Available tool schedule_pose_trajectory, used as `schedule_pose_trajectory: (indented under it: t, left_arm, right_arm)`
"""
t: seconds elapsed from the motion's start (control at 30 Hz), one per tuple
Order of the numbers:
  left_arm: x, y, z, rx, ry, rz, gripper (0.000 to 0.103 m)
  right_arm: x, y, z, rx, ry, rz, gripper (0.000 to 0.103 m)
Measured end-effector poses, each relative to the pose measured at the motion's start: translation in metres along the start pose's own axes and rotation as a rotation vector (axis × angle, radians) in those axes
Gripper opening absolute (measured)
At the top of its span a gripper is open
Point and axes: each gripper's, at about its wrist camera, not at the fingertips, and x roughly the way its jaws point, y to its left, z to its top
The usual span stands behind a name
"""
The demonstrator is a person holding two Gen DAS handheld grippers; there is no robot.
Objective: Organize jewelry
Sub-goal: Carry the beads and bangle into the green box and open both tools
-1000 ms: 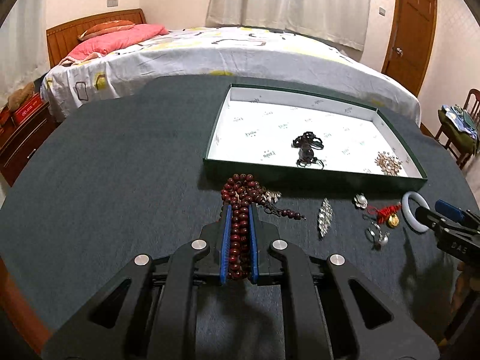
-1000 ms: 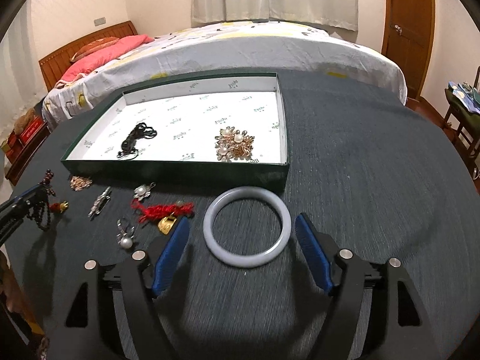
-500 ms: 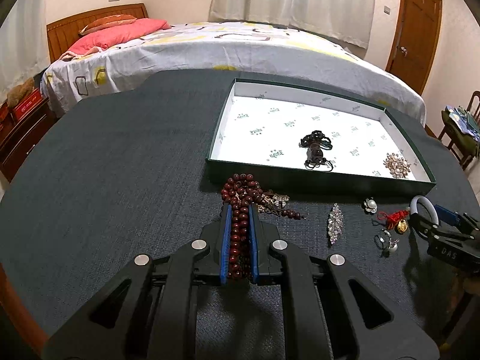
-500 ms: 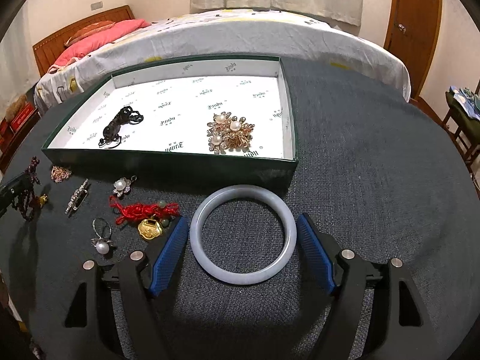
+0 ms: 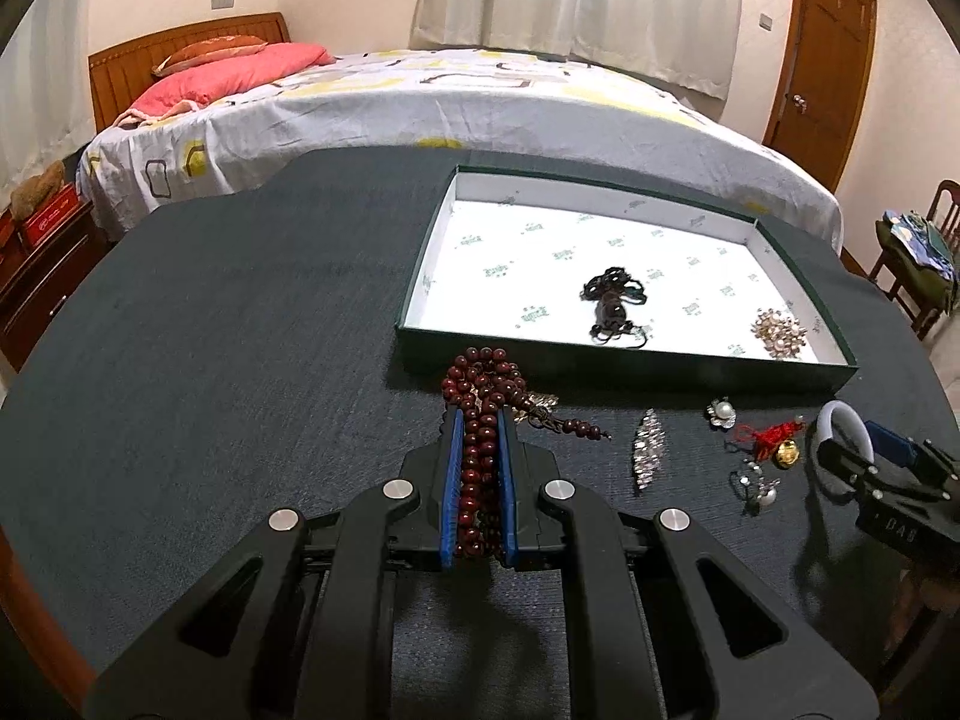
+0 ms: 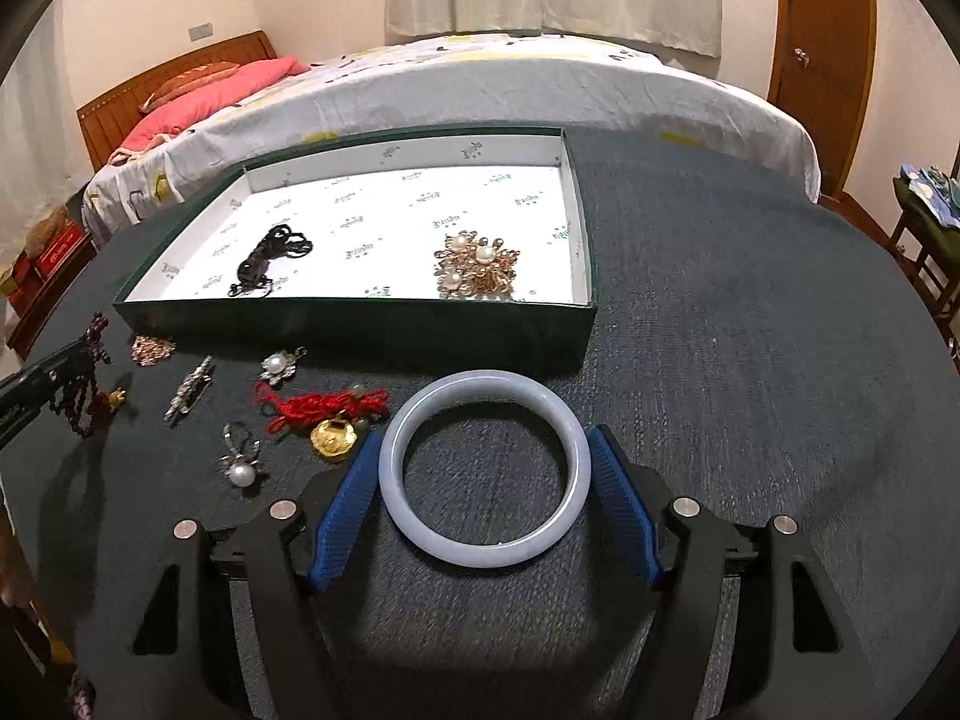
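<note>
My left gripper (image 5: pixel 480 417) is shut on a dark red bead strand (image 5: pixel 480 456), held just short of the green box (image 5: pixel 624 360) with a white lining. The box holds a black cord piece (image 6: pixel 270 261) and a gold pearl brooch (image 6: pixel 477 264). My right gripper (image 6: pixel 486 450) has its blue pads touching both sides of a pale jade bangle (image 6: pixel 486 546) in front of the box. It also shows in the left wrist view (image 5: pixel 864 456).
Loose on the dark cloth in front of the box lie a silver bar brooch (image 6: pixel 189 389), a pearl flower pin (image 6: pixel 277 366), a red cord with a gold charm (image 6: pixel 324 414), a pearl ring (image 6: pixel 240 468) and a rose-gold piece (image 6: pixel 153 348). A bed stands behind the table.
My right gripper has moved forward around the bangle and closed its pads in onto it. My left gripper has kept its hold on the beads and shifted slightly.
</note>
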Motion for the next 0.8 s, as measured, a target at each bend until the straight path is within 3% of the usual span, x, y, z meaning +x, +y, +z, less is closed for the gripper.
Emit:
schedule_pose_trajectory:
  t: [0.4,0.8]
  left_arm:
    - [-0.013,-0.016,0.021,0.014,-0.051,-0.047,0.011]
    - [0.012,-0.049,0.09,0.066,-0.15,-0.097,0.011]
  right_arm:
    - [-0.031,0.008,0.027,-0.01,-0.105,0.031,0.068]
    - [-0.007,0.013,0.101,-0.004,-0.214,0.051,0.068]
